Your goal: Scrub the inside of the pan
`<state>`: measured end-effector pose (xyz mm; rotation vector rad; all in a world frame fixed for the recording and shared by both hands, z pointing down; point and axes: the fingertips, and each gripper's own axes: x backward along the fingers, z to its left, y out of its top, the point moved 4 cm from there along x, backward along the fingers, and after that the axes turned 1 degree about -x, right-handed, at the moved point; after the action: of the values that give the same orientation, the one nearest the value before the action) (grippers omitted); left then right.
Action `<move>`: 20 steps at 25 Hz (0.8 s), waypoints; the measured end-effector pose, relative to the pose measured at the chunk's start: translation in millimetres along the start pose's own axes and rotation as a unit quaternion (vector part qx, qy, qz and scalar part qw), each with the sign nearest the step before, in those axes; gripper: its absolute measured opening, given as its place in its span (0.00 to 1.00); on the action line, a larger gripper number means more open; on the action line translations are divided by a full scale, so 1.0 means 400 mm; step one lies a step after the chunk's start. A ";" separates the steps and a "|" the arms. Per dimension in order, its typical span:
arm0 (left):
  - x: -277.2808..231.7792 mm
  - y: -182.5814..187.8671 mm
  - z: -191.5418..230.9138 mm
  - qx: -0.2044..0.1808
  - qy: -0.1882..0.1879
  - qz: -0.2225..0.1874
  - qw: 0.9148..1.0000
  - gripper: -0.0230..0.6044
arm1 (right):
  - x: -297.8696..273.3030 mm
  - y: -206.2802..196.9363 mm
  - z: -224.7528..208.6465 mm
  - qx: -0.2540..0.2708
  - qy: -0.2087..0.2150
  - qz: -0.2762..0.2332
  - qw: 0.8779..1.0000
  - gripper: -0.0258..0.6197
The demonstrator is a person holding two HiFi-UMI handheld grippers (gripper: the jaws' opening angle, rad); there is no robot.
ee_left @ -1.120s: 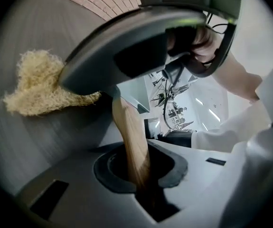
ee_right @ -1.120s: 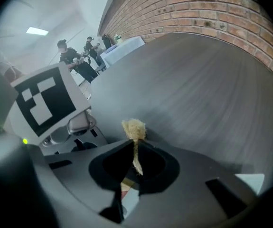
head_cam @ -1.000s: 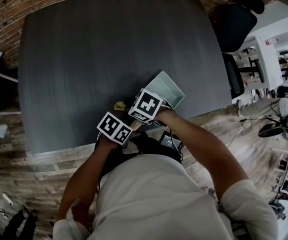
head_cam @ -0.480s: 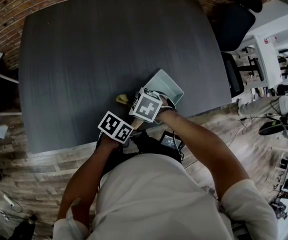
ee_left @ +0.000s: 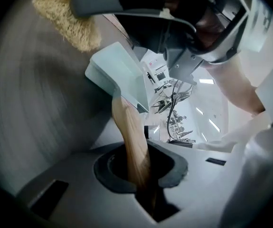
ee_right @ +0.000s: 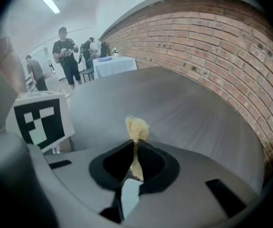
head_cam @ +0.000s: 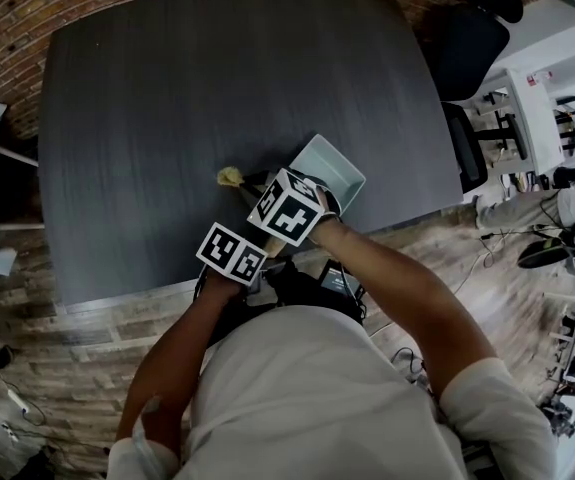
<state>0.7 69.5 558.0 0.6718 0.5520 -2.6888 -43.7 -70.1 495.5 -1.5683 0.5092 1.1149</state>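
A pale square pan (head_cam: pixel 329 171) with a wooden handle (ee_left: pixel 129 137) sits near the front edge of the dark table (head_cam: pixel 167 98). My left gripper (ee_left: pixel 141 175) is shut on that handle, and the pan (ee_left: pixel 119 75) tilts just beyond the jaws. My right gripper (ee_right: pixel 135 165) is shut on a yellow fibrous scrubber (ee_right: pixel 137 127). In the head view the scrubber (head_cam: pixel 229 176) is over the tabletop, left of the pan and outside it. The left gripper view shows the scrubber (ee_left: pixel 65 13) at the top left, above the pan. Both marker cubes (head_cam: pixel 287 208) (head_cam: pixel 232 253) hide the jaws in the head view.
A brick wall (ee_right: pixel 212 46) runs behind the table. A black office chair (head_cam: pixel 467 48) stands at the table's right corner. A white-covered table (ee_right: pixel 112 64) and several people (ee_right: pixel 65 51) are far off. The person's body is against the table's front edge (head_cam: pixel 127 293).
My right gripper has lifted and swung left, carrying the scrubber away from the pan's side and further out over the table. The left gripper and pan have stayed put.
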 end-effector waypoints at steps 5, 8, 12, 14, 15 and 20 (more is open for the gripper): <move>0.002 -0.001 0.002 0.002 0.002 -0.008 1.000 0.14 | 0.046 0.029 -0.041 -0.049 -0.022 -0.043 0.998 0.09; 0.007 0.000 0.002 0.003 0.005 -0.015 1.000 0.15 | 0.088 0.027 -0.063 -0.085 -0.035 -0.067 0.993 0.09; 0.021 0.011 0.010 0.011 0.015 -0.040 0.999 0.16 | 0.158 0.009 -0.091 -0.134 -0.058 -0.100 0.984 0.09; 0.031 0.018 0.019 0.018 0.021 -0.053 0.998 0.16 | 0.192 -0.010 -0.100 -0.164 -0.070 -0.116 0.977 0.09; 0.036 0.022 0.024 0.022 0.024 -0.059 0.998 0.16 | 0.209 -0.022 -0.103 -0.179 -0.076 -0.123 0.973 0.09; 0.063 0.061 0.051 0.048 0.045 -0.104 0.992 0.17 | 0.296 -0.096 -0.111 -0.251 -0.105 -0.152 0.950 0.10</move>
<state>-18.6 34.0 554.8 0.8047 0.5453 -2.9068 59.2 -71.9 412.4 -1.8538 -0.1771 1.2076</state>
